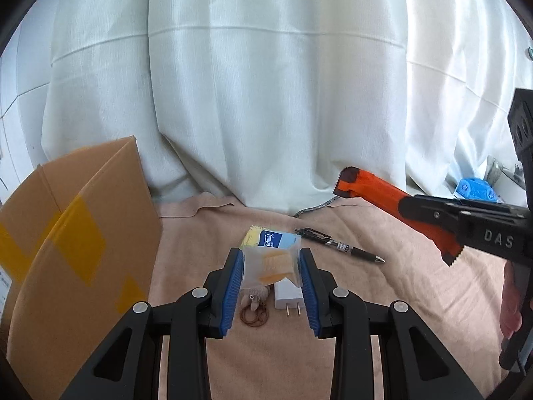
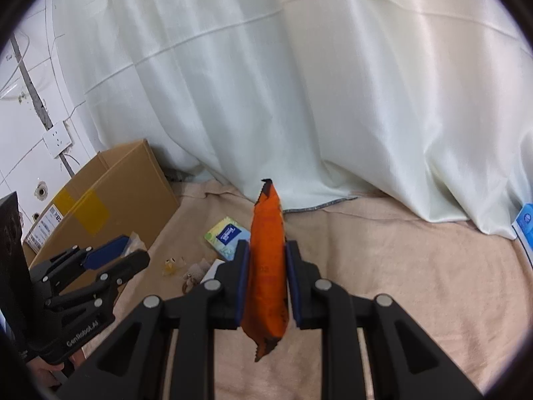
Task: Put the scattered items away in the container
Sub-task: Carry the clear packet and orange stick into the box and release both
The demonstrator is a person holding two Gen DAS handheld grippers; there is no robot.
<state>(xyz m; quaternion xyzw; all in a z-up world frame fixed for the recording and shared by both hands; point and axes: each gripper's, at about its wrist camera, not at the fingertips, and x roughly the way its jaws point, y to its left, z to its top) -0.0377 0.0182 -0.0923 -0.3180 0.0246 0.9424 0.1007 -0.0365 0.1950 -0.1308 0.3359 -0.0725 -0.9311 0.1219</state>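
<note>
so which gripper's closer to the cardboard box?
Left. The left gripper, shut on a clear packet, hangs just beside the cardboard box. The right gripper, shut on the orange wrapper, sits further off, across the cloth.

"Tempo" is printed in white on the blue label of the tissue pack [image 1: 271, 240]. "DAS" is embossed on the black body of the right tool [image 1: 346, 185]. "GenRobot.AI" is read on the left tool [image 2: 128, 255]. A figure, perhaps "8", is seen on the cardboard box [image 2: 110, 196] label; the rest is blurred.
</note>
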